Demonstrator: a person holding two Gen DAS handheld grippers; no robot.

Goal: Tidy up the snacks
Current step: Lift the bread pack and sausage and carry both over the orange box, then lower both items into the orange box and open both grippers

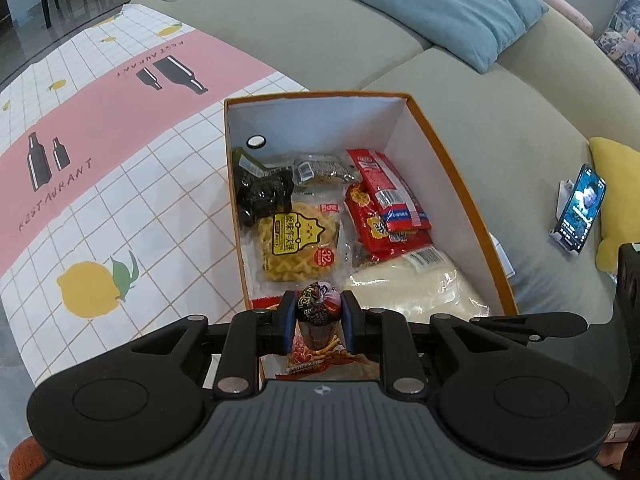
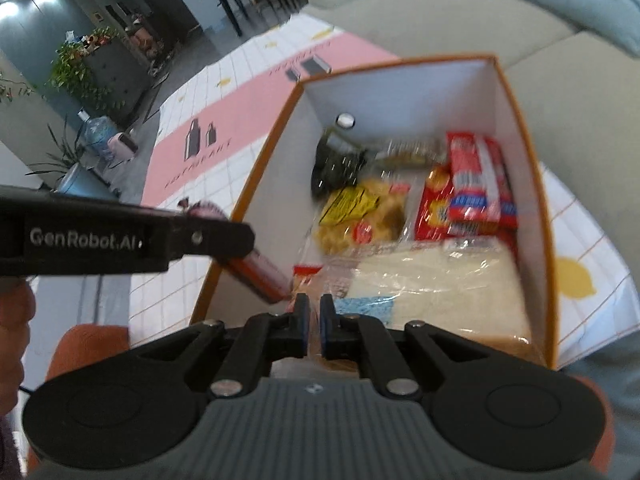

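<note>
An orange-rimmed box [image 1: 460,184] with white inner walls holds several snack packs: a yellow waffle pack [image 1: 298,242], red packs [image 1: 384,200], a black pack [image 1: 262,196] and a pale bag [image 1: 420,284]. My left gripper [image 1: 318,308] is shut on a dark sausage stick [image 1: 318,304] and holds it over the box's near end. In the right wrist view the box [image 2: 546,216] is below, the sausage stick [image 2: 260,272] hangs at its left rim, held by the left gripper [image 2: 200,236]. My right gripper [image 2: 315,312] is shut and empty over the near end.
The box stands on a lemon-print cloth [image 1: 120,208] with a pink stripe. A grey sofa [image 1: 500,112] with a blue cushion [image 1: 448,4] lies to the right. A phone on a stand [image 1: 580,208] and a yellow cushion [image 1: 618,196] sit on the sofa.
</note>
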